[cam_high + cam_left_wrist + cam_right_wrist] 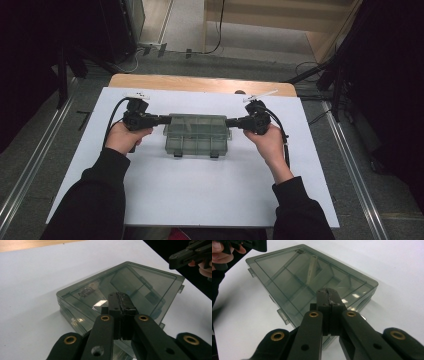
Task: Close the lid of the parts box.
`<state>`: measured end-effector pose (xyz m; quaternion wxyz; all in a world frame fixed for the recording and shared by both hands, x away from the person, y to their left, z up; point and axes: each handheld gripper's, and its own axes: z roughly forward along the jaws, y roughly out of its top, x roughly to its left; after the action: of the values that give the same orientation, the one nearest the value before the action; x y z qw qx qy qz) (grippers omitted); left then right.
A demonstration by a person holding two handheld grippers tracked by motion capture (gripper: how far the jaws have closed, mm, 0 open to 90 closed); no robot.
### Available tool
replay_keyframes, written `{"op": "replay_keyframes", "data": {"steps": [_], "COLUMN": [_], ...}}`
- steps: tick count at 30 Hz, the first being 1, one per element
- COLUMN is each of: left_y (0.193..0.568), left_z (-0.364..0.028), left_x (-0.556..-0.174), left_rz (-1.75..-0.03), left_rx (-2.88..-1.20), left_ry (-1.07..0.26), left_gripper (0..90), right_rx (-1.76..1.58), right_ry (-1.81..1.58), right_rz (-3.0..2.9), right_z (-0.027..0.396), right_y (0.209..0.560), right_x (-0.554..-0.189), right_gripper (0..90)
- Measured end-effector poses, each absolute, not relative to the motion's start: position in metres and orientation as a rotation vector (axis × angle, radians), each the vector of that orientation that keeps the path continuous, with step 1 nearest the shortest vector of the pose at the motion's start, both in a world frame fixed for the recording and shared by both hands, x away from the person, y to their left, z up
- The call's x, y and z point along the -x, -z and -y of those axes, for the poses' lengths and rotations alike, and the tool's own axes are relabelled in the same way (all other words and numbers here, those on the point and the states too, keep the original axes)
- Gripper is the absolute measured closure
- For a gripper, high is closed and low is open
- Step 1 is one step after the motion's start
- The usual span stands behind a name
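Smoked-plastic organiser box [196, 134] lies flat on the white sheet [200, 185] that covers the desk [200, 82], straight between the two sets of fingers, with its lid shut. Nearest the person, two small latches [177, 154] stick out from the box's front edge, and bare sheet runs from there back to the dark sleeves [95, 200].

The left gripper [161, 119] has its fingers [117, 312] pressed flat together with nothing between them; their tips sit at the box's left end, level with the lid's edge, though contact with the plastic cannot be told for sure. The right gripper [231, 122] mirrors this: its fingers [329, 305] are closed pad to pad, empty, with tips at the box's right end. In each gripper view the other gripper [190, 255] shows beyond the far end of the box, with a hand behind it.

Through the tinted lid, dividers [294, 287] split the inside into compartments, and a pale stick-like piece [310, 270] lies in one of them, past the right fingers. Nothing stands between either pair of fingers and the box.

Raised lettering [86, 292] is moulded into the lid near the left fingers, too small and reversed to read.

Beyond the box, the wooden edge of the desk shows, then grey floor [165, 60] with cables.
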<state>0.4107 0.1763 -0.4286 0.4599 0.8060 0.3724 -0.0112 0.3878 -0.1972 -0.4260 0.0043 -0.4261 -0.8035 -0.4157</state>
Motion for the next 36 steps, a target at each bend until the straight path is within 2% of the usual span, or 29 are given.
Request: {"op": "replay_keyframes", "data": {"steps": [12,36], "left_y": [0.440,0.454], "left_z": [-0.175,-0.172], "left_x": [-0.400,-0.380], "left_rz": [-0.900,-0.861], "left_rx": [-1.997,-2.008], "left_ry": [-0.012,0.008], "left_gripper": [89.0,88.8], "right_rx": [1.334,1.315], "right_ry": [1.275,1.237], "right_rz": [2.543,2.571], "right_z": [0.193,0.183], "right_y": [0.434,0.451], "right_x": [-0.379,-0.362], "right_gripper": [90.0,90.0]}}
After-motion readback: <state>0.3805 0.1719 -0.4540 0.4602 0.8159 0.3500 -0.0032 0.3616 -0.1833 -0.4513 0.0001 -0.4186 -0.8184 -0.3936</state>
